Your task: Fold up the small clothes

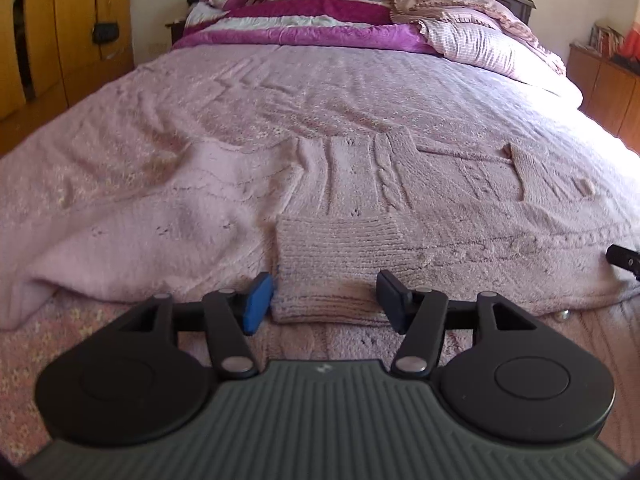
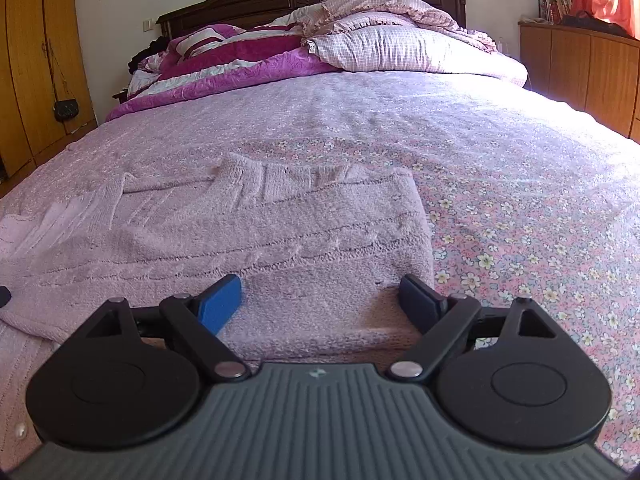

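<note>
A pale pink knitted sweater [image 1: 352, 184] lies flat on the bed, near its front edge. In the left wrist view a ribbed cuff or hem piece [image 1: 332, 268] lies between the open fingers of my left gripper [image 1: 326, 300], low over the fabric. In the right wrist view the sweater [image 2: 280, 232] spreads to the left, and its near right corner [image 2: 400, 280] sits between the open fingers of my right gripper [image 2: 324, 300]. The right gripper's tip also shows in the left wrist view [image 1: 622, 258] at the far right edge.
The bed has a pink floral cover [image 2: 520, 208]. Magenta and white quilts [image 2: 224, 60] and a checked pillow [image 2: 392, 52] are piled at the headboard. Wooden wardrobes [image 1: 60, 20] stand left; a wooden cabinet [image 2: 580, 72] stands right.
</note>
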Demonstrator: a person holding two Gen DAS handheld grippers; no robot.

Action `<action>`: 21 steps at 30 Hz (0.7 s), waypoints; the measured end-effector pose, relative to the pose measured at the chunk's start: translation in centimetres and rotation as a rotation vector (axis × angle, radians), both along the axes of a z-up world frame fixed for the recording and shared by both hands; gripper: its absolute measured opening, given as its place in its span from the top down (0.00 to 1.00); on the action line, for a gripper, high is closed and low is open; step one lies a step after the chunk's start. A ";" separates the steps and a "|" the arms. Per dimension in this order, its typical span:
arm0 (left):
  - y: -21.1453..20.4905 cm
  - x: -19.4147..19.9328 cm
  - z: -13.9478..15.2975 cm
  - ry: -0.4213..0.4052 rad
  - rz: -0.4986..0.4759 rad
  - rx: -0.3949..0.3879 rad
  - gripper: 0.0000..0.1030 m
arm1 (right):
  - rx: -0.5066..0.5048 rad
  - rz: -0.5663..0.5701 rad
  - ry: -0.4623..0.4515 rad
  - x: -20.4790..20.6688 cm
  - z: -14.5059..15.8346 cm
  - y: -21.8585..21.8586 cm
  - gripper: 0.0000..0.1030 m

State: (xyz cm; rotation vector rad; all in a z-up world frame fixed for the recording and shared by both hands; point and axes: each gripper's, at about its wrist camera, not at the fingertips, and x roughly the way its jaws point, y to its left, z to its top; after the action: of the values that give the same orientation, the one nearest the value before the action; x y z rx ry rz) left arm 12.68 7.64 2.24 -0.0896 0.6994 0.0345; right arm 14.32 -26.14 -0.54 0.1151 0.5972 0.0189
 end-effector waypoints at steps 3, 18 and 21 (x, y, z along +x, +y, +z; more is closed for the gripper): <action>0.2 -0.8 0.8 -0.005 -0.003 -0.008 0.42 | 0.018 -0.003 -0.008 -0.6 0.7 0.0 0.12; 3.5 -6.1 6.4 -0.048 0.071 0.047 0.42 | 0.088 0.044 -0.066 -8.4 6.2 1.7 0.11; 4.9 -7.1 7.4 -0.056 0.100 0.069 0.42 | 0.108 0.051 -0.068 -9.8 6.9 2.2 0.11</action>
State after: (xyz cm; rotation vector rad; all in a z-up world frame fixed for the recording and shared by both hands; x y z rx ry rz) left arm 5.54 12.57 9.61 -0.0594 0.6367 0.1513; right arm 4.50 -23.94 6.41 0.2034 0.5308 0.1039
